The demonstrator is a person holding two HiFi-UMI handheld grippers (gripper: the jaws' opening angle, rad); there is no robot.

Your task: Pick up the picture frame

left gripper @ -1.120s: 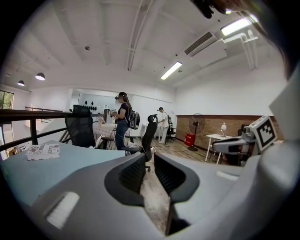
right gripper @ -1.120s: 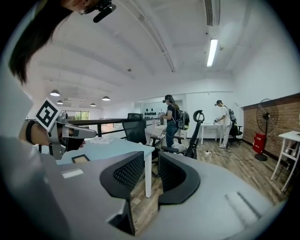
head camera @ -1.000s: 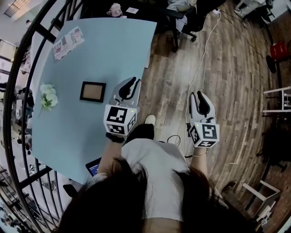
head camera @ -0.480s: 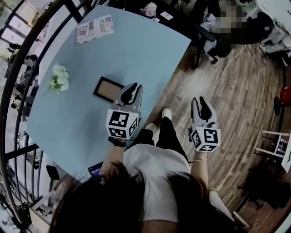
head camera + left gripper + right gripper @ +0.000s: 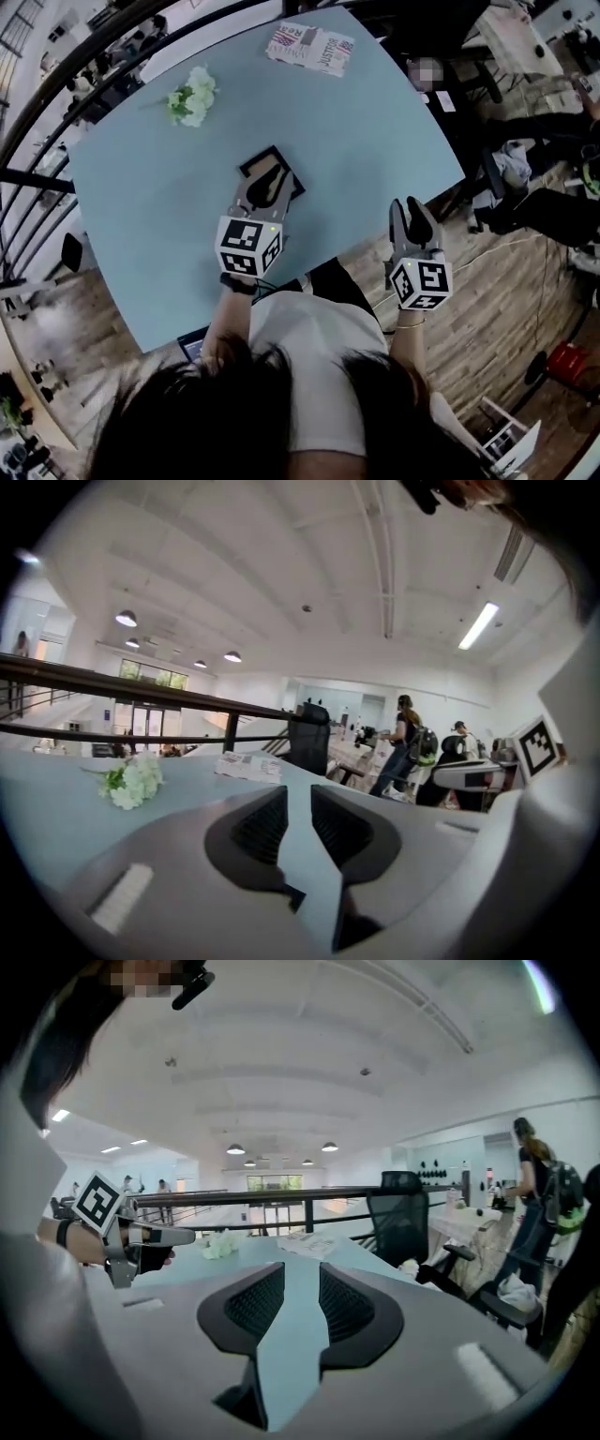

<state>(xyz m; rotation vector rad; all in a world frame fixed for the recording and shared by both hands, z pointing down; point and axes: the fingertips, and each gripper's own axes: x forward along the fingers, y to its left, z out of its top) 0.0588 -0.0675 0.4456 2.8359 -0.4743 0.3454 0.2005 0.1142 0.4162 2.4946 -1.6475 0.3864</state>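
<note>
A small dark picture frame lies flat near the middle of the pale blue table. My left gripper hovers over it and hides most of it; whether it touches the frame I cannot tell. Its jaws stand a narrow gap apart in the left gripper view, with only table showing between them. My right gripper is at the table's near right edge, a good way right of the frame. Its jaws have just been opening and hold nothing.
White flowers lie at the far left of the table and a printed booklet at the far edge. A black railing runs along the left. A dark office chair and standing people are beyond the table.
The person has turned to face the table. The left gripper went from beside the frame to over it. The right gripper came from over the wooden floor to the table's edge.
</note>
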